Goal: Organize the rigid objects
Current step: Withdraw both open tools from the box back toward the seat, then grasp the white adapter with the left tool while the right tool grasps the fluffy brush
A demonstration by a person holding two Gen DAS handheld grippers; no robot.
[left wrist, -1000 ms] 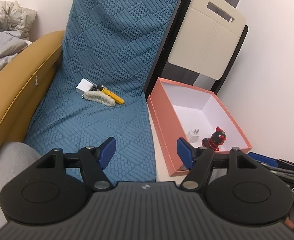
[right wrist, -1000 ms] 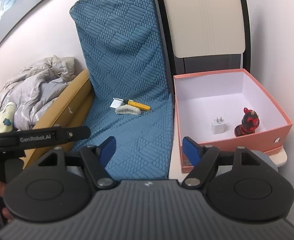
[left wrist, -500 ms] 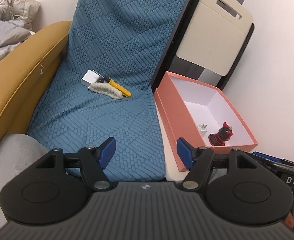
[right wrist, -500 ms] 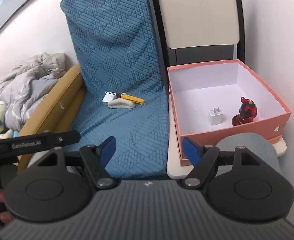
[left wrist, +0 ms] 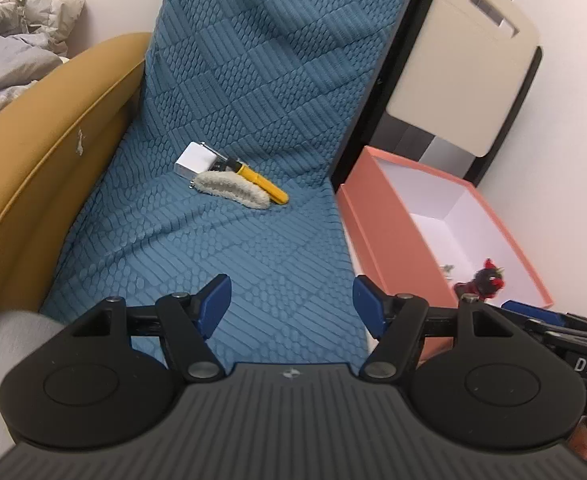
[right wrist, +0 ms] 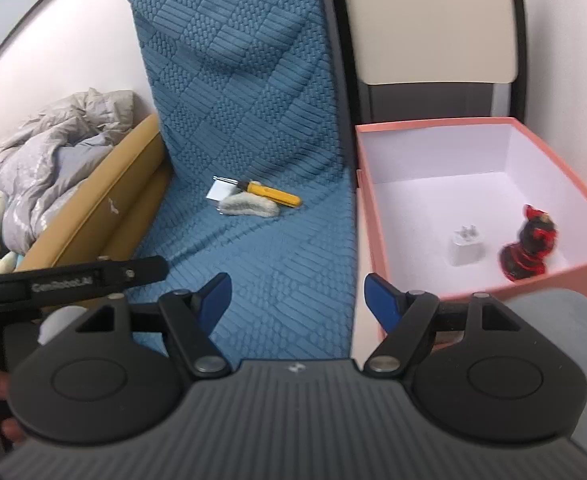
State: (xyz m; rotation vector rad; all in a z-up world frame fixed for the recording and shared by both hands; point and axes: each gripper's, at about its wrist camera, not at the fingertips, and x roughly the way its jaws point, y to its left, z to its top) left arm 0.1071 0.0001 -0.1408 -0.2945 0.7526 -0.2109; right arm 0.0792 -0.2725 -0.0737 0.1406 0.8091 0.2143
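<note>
Pink box (right wrist: 445,126) is the landmark. It stands open on a pale ledge to the right of the blue quilted mat (left wrist: 221,240), butted against the mat's right edge. That makes it the likely collecting bin: short carry from mat to box.

Already inside the box, on its white floor near the front wall: a white plug adapter (right wrist: 466,246), prongs up, and just right of it a small red-and-black figurine (right wrist: 529,246), upright. The two stand apart, not touching.

Still out, on the mat well left of the box and toward the fold where the mat climbs the wall: one tight cluster.
- yellow utility knife (left wrist: 259,182), slim, hard body, dark metal end pointing away from the box
- small white block (left wrist: 195,159), glossy, boxy, at the knife's far end
- pale fuzzy pad (left wrist: 232,190), oblong, lying along the knife's near side, touching it; looks soft, so probably not for the box

Left gripper (left wrist: 291,304): jaws apart, nothing between the blue pads, hovering over the mat's near end, left of the box.
Right gripper (right wrist: 297,300): jaws apart, also empty, over the mat's right edge, by the box's front-left corner.

Judgement: the knife and the block are next; the pad crowding the knife may hinder a clean pinch.
</note>
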